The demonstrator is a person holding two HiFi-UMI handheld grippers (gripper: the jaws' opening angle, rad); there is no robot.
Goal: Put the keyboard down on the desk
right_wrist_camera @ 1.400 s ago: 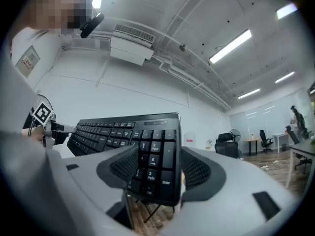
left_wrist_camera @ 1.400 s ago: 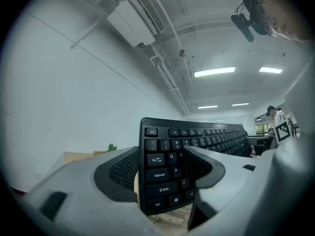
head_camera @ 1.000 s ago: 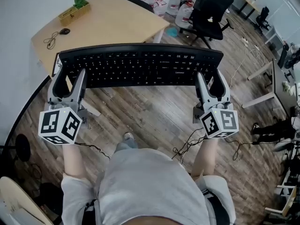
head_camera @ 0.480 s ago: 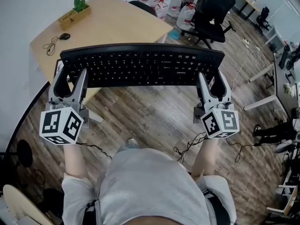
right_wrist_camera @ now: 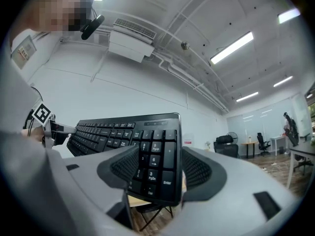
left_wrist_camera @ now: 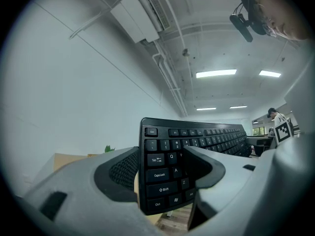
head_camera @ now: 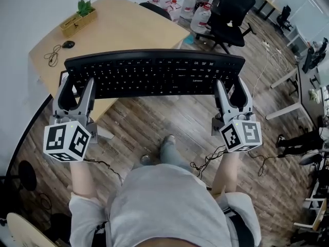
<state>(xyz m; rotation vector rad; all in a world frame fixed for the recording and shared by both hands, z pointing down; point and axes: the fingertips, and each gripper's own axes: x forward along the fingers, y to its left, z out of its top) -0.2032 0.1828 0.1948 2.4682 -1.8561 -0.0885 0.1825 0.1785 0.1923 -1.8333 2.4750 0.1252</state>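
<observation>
- The long black full-size keyboard (head_camera: 154,72) isn't on the light wooden desk (head_camera: 128,27). It's up in the air, held at both ends, keys up and roughly level.
- From the head view it hangs over the desk's near edge. Its left part overlaps the desk's near corner and its right part sticks out past the desk, over the wood-plank floor (head_camera: 169,117).
- The left gripper (head_camera: 77,84) is clamped on the keyboard's left end. In the left gripper view its grey jaws (left_wrist_camera: 162,166) pinch the slab from top and bottom, right at the Tab / Caps Lock / Shift column (left_wrist_camera: 160,173).
- The right gripper (head_camera: 232,89) does the same on the numpad end. In the right gripper view the jaws (right_wrist_camera: 157,168) squeeze the edge near the Enter key (right_wrist_camera: 166,182).
- Each gripper's black-and-white marker cube sits on the side away from the desk, toward the person, left one (head_camera: 64,140) and right one (head_camera: 241,135).
- On the desk's far left edge there's a small green plant in a wooden planter box (head_camera: 79,15).
- A little nearer on the desk is a black mouse (head_camera: 67,44) with its loose cord lying beside it.
- Past the desk's right side stands a black office chair (head_camera: 231,9), with a couple of big clear water jugs (head_camera: 198,17) between it and the desk.
- The person's grey shirt (head_camera: 164,205) fills the bottom of the head view, with one shoe (head_camera: 167,140) on the floor short of the desk.
</observation>
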